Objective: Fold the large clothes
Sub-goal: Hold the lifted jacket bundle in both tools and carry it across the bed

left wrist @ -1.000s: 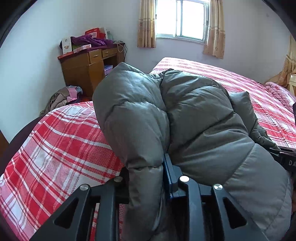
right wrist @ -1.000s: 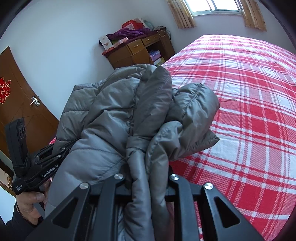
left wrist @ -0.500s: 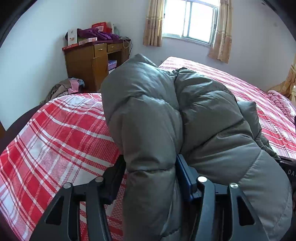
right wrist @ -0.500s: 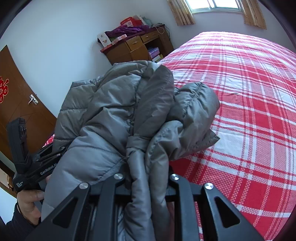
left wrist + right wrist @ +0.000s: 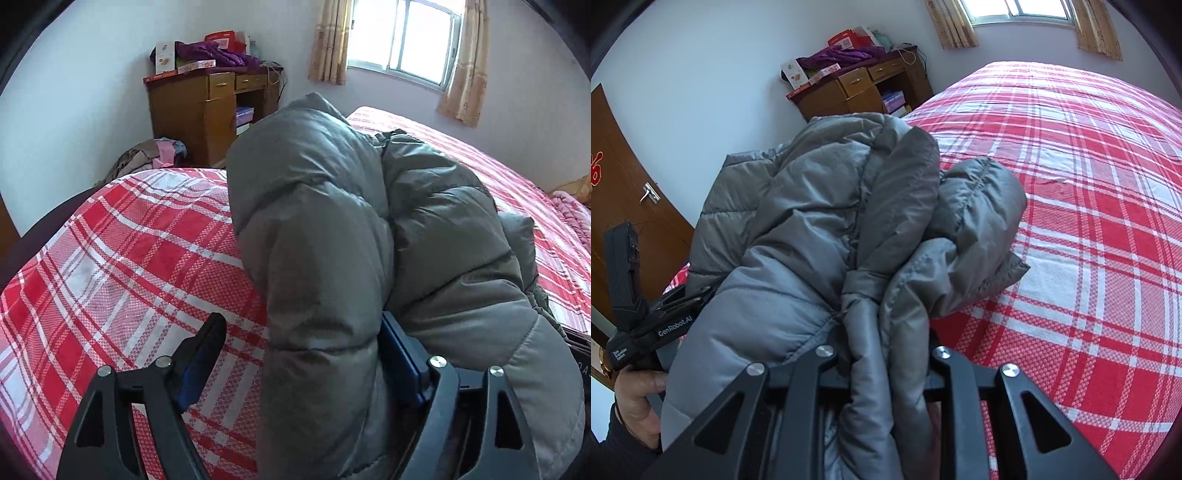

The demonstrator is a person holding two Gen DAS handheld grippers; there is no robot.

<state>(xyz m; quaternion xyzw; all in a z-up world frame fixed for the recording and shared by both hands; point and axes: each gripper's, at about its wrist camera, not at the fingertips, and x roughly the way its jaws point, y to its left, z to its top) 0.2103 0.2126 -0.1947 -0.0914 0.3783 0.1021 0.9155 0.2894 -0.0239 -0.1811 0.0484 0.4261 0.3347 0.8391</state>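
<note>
A grey puffer jacket [image 5: 332, 221] lies bunched on the red plaid bed [image 5: 129, 258], held up between both grippers. My left gripper [image 5: 301, 321] is opening. A thick fold of the jacket hangs between its jaws; the left finger [image 5: 207, 343] stands clear of the cloth and the right blue pad [image 5: 400, 354] still touches it. In the right wrist view the jacket [image 5: 812, 221] is gathered, and my right gripper [image 5: 886, 332] pinches a narrow fold, its jaws only starting to ease open. The left gripper [image 5: 653, 317] shows at the jacket's left edge, held by a hand [image 5: 635, 398].
A wooden desk [image 5: 199, 107] piled with boxes and purple cloth stands against the far wall. A heap of clothes [image 5: 155, 155] lies beside it. A brown door [image 5: 624, 206] is at the left. Bare plaid bedspread [image 5: 1089, 221] stretches to the right, toward the curtained window [image 5: 402, 37].
The left gripper's jaws have spread wide, from clamping the jacket fold to the left finger standing free of it. The right gripper and the jacket have barely moved.
</note>
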